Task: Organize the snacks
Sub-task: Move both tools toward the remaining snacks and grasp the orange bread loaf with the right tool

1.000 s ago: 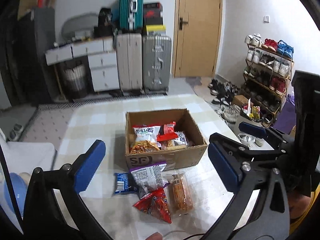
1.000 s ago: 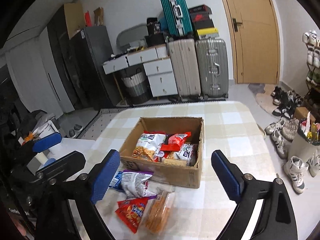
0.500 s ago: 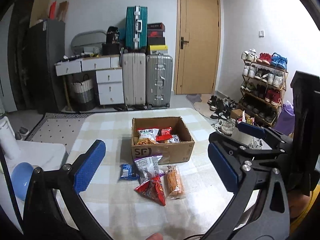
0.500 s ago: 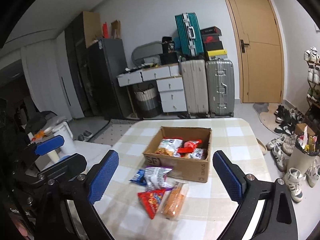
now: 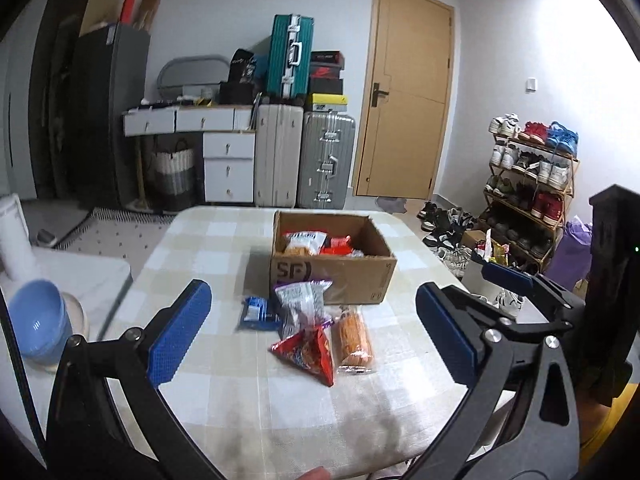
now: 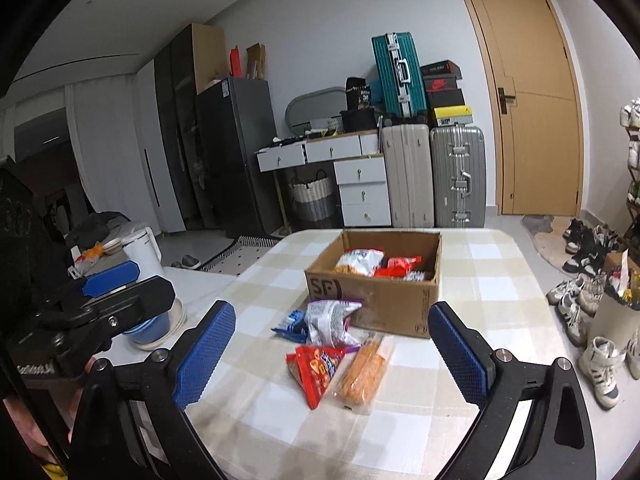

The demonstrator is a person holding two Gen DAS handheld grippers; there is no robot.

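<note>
An open cardboard box with several snack packs inside stands on the checked table. In front of it lie a blue packet, a silver-purple bag, a red bag and an orange cracker pack. My left gripper is open and empty, held back above the table's near edge. My right gripper is open and empty, also well short of the snacks.
A blue bowl and a white kettle stand on a side surface to the left. Shoes and a shoe rack are on the right. Suitcases and drawers stand by the far wall.
Both grippers have pulled back and up from the table. The box and snacks look smaller and farther away. Nothing was picked up.
</note>
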